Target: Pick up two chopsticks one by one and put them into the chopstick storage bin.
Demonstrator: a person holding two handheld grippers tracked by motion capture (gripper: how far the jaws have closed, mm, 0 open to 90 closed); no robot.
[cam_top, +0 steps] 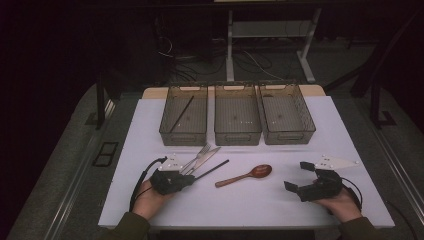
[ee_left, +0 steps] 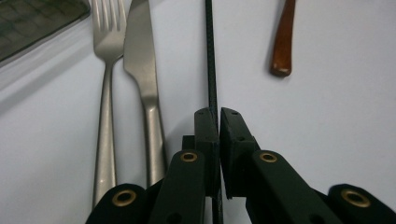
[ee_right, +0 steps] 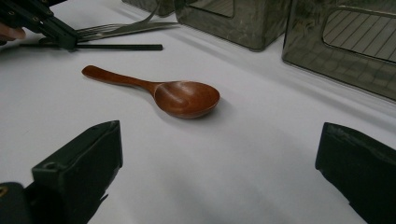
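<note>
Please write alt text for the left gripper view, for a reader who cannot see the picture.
The left gripper has its two black jaws closed on a thin black chopstick that lies on the white table. To its left lie a metal knife and a metal fork, side by side; a brown wooden spoon handle lies at the upper right.

High view: fixed overhead, facing forward and down across the whole table [cam_top: 260, 200]. Left gripper view: close, low along its jaws. Right gripper view: low, near the tabletop — all three share the wooden spoon [cam_top: 247, 175].
</note>
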